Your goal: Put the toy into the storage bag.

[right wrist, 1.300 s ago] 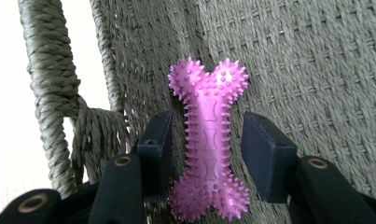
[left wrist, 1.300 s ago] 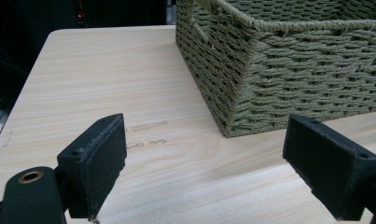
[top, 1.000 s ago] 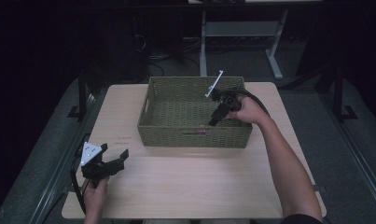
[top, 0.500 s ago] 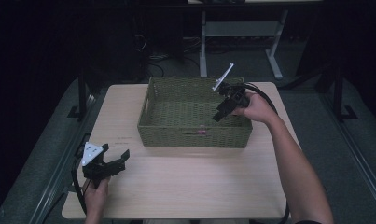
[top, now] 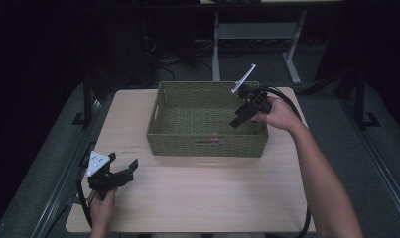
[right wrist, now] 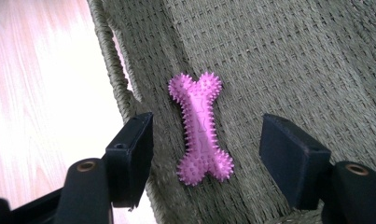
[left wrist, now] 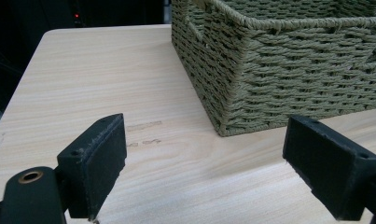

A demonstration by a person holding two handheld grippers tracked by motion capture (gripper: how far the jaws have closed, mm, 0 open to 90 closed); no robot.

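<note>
Since a second ago the right gripper (top: 238, 120) has lifted a little out of the woven basket (top: 160, 113) and drifted toward its right-hand wall, and its jaws have just been opening with nothing gripped between them. In the right gripper view the two black jaws stand apart above the basket floor, and the pink spiky bone toy (right wrist: 202, 128) lies flat on the weave below the gap, touching neither pad. The toy sits close to the basket wall that has the handle cut-out, with pale worktop (right wrist: 41, 93) showing beyond that wall. In the high view a small spot of pink (top: 215, 141) shows near the front wall of the basket, while the right hand (top: 277, 113) holds its gripper tilted down over the right part of the basket, a grey plate (top: 243, 78) sticking up from its top. The left gripper (top: 125, 171) is held low near the front left corner of the worktop (top: 207, 193), well apart from the basket, with its grey three-cornered plate facing up. In the left gripper view its jaws are spread wide and empty, hovering just over the bare wood, with a corner of the basket (left wrist: 279, 70) ahead of them.
</note>
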